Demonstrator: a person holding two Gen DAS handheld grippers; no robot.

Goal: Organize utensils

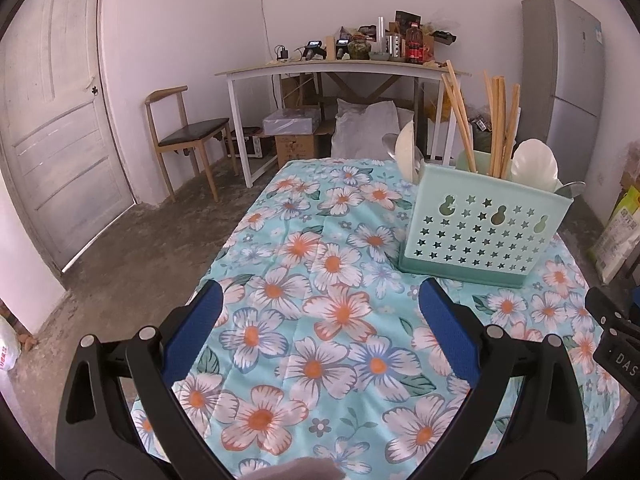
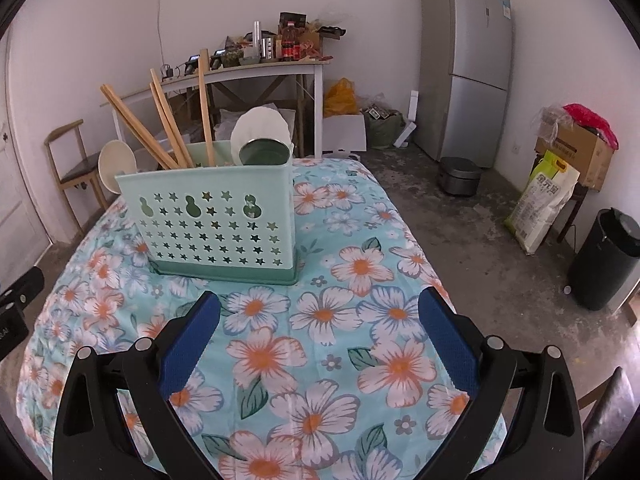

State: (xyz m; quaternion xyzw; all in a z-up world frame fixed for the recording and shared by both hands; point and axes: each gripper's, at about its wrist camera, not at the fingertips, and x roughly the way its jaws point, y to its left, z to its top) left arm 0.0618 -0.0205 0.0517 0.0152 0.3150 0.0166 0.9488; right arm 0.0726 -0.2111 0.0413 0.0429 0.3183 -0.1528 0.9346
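While both tongs hang above the flowered cloth of the desk (image 1: 320,360), the mint utensil holder (image 1: 484,228) stands upright on it, its long side facing the cameras and its star-punched wall square to them. The left tongs (image 1: 320,300) are spread wide with nothing between their blue pads (image 1: 448,328); the right tongs (image 2: 320,304) are equally wide apart and empty. From the left wrist view the holder sits ahead and to the right; from the right wrist view it sits ahead and to the left. Wooden chopsticks (image 1: 498,124) rise from the holder, thin ends down inside it, some near vertical and some leaning left. White spoons (image 1: 534,166) stand bowl-up at either end, and a metal spoon (image 1: 570,189) shows only its bowl at the right rim. The handles of all the utensils are hidden behind the holder's wall. A black part of the other tool (image 1: 616,332) is cut off at the right edge.
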